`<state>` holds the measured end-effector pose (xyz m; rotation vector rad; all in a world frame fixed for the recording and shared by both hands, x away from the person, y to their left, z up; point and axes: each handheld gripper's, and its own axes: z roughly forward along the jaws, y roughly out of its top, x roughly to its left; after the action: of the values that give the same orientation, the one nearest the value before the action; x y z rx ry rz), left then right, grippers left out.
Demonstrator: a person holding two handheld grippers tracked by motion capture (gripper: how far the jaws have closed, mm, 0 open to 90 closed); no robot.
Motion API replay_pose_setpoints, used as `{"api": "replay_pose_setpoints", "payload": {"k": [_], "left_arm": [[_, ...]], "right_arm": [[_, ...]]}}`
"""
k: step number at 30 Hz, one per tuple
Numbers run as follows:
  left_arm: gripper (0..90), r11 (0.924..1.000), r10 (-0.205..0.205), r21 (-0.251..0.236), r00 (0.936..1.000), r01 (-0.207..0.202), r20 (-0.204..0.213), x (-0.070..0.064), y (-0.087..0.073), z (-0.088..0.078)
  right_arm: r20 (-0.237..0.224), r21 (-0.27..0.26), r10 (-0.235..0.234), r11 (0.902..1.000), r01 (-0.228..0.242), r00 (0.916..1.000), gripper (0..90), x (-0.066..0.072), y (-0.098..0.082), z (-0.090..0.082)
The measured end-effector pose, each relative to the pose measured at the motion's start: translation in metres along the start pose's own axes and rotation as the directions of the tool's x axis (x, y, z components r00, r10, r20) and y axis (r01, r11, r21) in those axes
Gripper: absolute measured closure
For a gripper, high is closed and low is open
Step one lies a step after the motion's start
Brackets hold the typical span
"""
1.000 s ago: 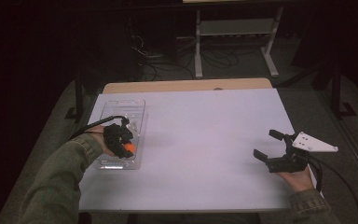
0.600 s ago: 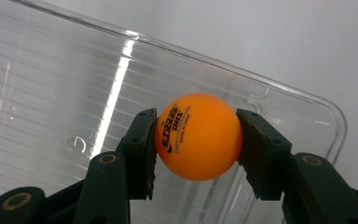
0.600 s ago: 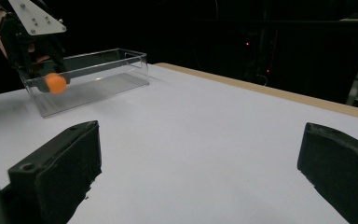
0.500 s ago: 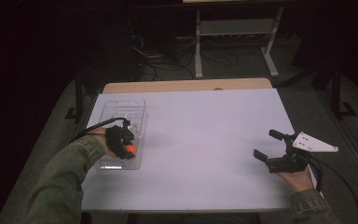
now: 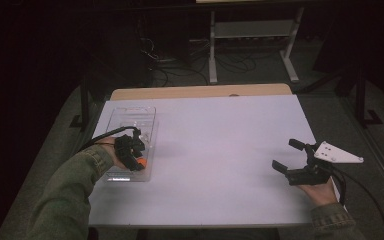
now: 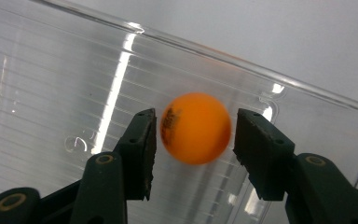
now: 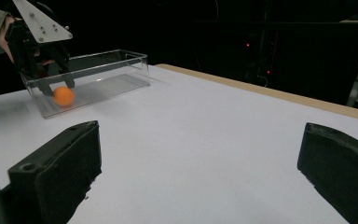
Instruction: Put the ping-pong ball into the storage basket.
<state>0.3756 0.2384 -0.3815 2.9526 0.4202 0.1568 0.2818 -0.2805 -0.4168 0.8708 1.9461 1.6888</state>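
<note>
Left gripper (image 6: 193, 140) is down inside the clear tray (image 5: 130, 114) at the bench's (image 5: 220, 150) left edge, its fingers (image 6: 140, 149) just easing apart, the orange ball (image 6: 196, 128) sitting loose between them on the tray floor. Right gripper (image 5: 295, 159) waits well apart across the bench, fingers wide, holding nothing.

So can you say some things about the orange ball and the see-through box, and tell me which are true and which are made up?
1. The orange ball is inside the clear box. True.
2. The left tool squeezes the ball tightly. False: its jaws have just been opening, with small gaps on both sides of the ball.
3. The right tool holds a ball too. False: it is open with nothing between its jaws, over the white table.
4. The box sits on the left part of the table in the high view. True.
</note>
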Motion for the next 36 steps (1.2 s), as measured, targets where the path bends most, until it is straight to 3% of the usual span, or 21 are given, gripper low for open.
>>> {"api": "replay_pose_setpoints", "payload": {"k": [6,14,22,30,36], "left_arm": [[42.5,0.9998,-0.015,-0.010,0.9999,0.014,-0.006,0.000,-0.002,-0.005],[31.1,0.9985,-0.048,-0.031,0.9969,0.046,-0.063,0.001,-0.007,-0.013],[13.5,0.9925,-0.112,-0.064,0.9844,0.104,-0.136,0.004,-0.010,-0.020],[0.0,0.9882,-0.137,-0.087,0.9824,0.127,-0.127,0.006,-0.012,-0.023],[0.0,0.9743,-0.174,-0.165,0.9774,0.153,-0.120,0.007,-0.016,-0.031]], "right_arm": [[0.001,-0.001,0.000,1.0000,0.000,1.0000,0.0,0.000,0.000,0.000],[0.001,0.003,0.000,1.0000,0.000,1.0000,0.0,0.000,0.000,0.000],[0.000,0.003,0.000,1.0000,0.000,1.0000,0.0,0.001,0.000,0.000],[0.000,0.004,-0.001,1.0000,0.001,1.0000,0.0,0.001,0.000,0.000],[0.001,0.003,-0.001,1.0000,0.001,1.0000,0.0,0.001,0.000,0.000]]}}
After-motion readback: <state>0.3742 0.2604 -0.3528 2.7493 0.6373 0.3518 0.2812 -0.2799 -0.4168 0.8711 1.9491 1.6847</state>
